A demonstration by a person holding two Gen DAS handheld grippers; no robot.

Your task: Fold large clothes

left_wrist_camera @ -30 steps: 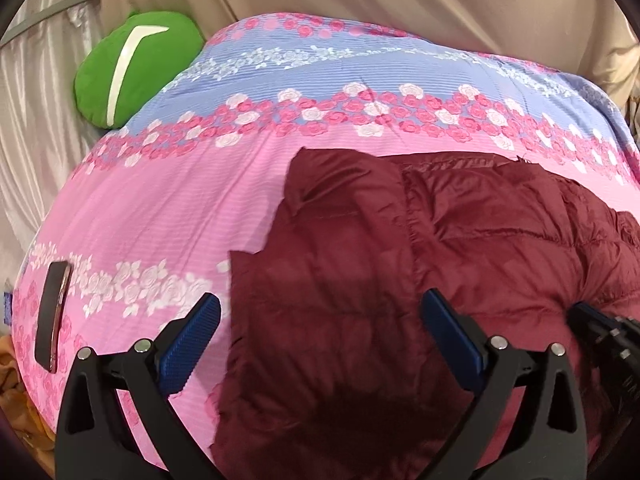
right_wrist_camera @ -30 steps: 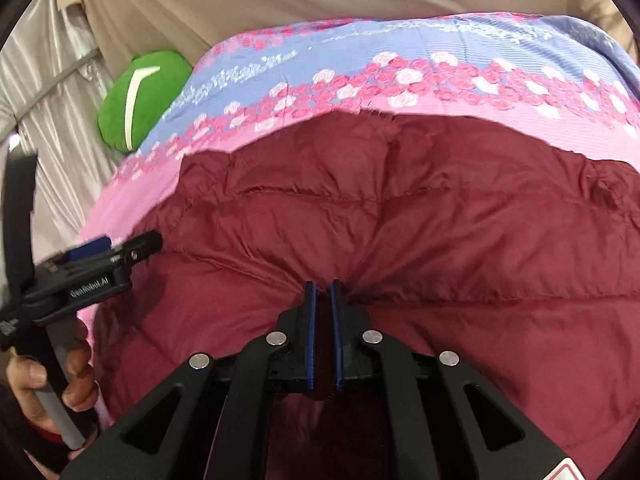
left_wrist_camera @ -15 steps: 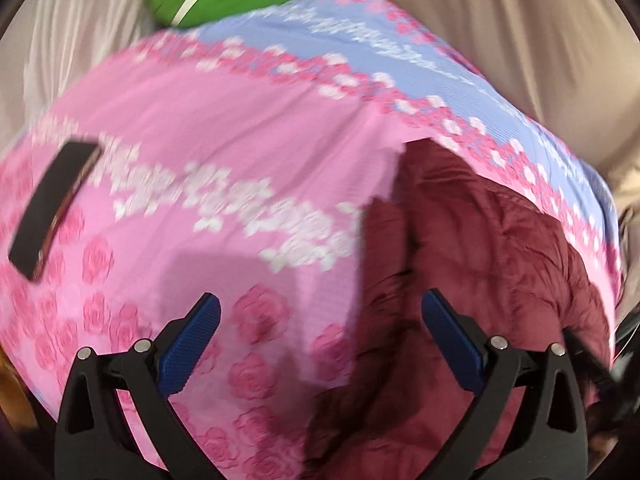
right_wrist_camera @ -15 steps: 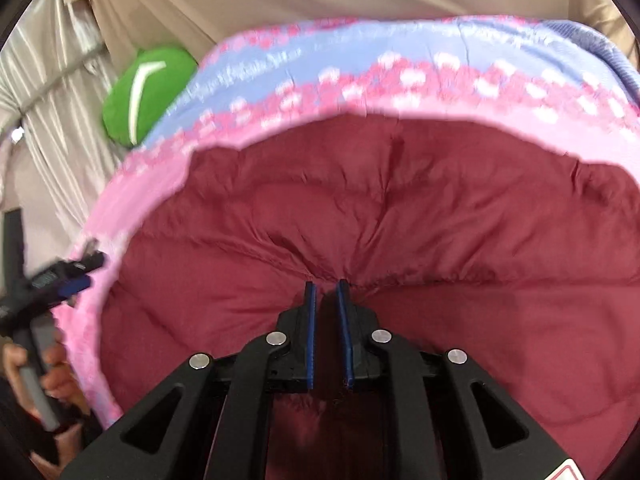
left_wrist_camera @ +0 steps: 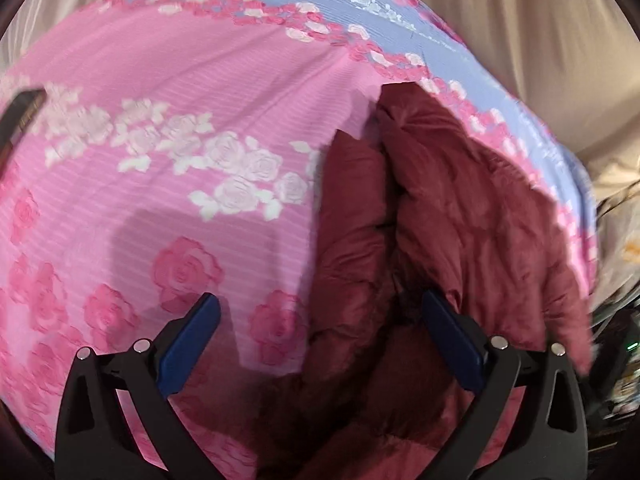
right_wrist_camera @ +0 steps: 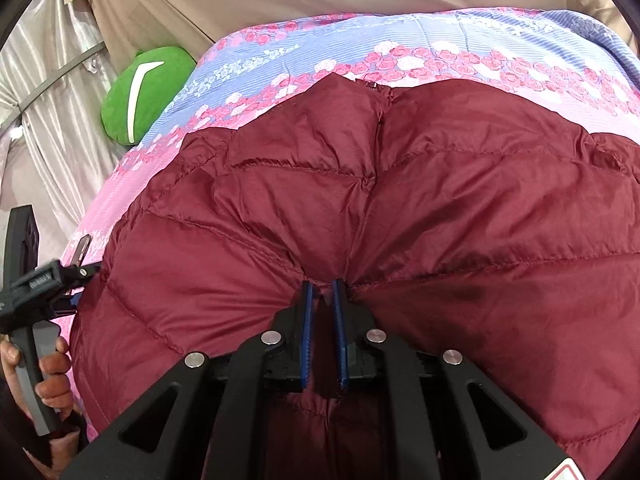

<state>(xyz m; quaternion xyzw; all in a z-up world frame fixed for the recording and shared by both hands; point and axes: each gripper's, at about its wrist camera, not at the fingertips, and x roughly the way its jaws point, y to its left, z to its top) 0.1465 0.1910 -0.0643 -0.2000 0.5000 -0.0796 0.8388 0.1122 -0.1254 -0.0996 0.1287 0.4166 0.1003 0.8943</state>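
While the right gripper (right_wrist_camera: pixel 323 292) pinches a pleat of the maroon down jacket (right_wrist_camera: pixel 400 208) between its blue pads, its jaws closing on a fold gathered at the jacket's near hem, the left gripper (left_wrist_camera: pixel 320 322) stands wide apart with nothing between its fingers, poised over the jacket's left edge. The jacket lies spread on the floral bedsheet (right_wrist_camera: pixel 460 40), zip uppermost, its collar toward the far side; from the left wrist view a sleeve or side panel (left_wrist_camera: pixel 352 216) appears doubled along that left edge.

Likely faults, as judged from this position: the slick quilted shell could slide out of the right pinch, since only a thin pleat is caught; the puffed filling could spring a fold back open once released; the left gripper, closing where it hangs, could catch the sheet together with the jacket's edge and drag both. A dark flat object (left_wrist_camera: pixel 22 114), probably a phone, lies left of the jacket on the sheet and could be swept along if the sheet shifts.

Legible writing: small white lettering on the left gripper's body in the right wrist view, too blurred to read. The green cushion (right_wrist_camera: pixel 148 94) beyond the jacket's far left corner bears a white stripe, no text.
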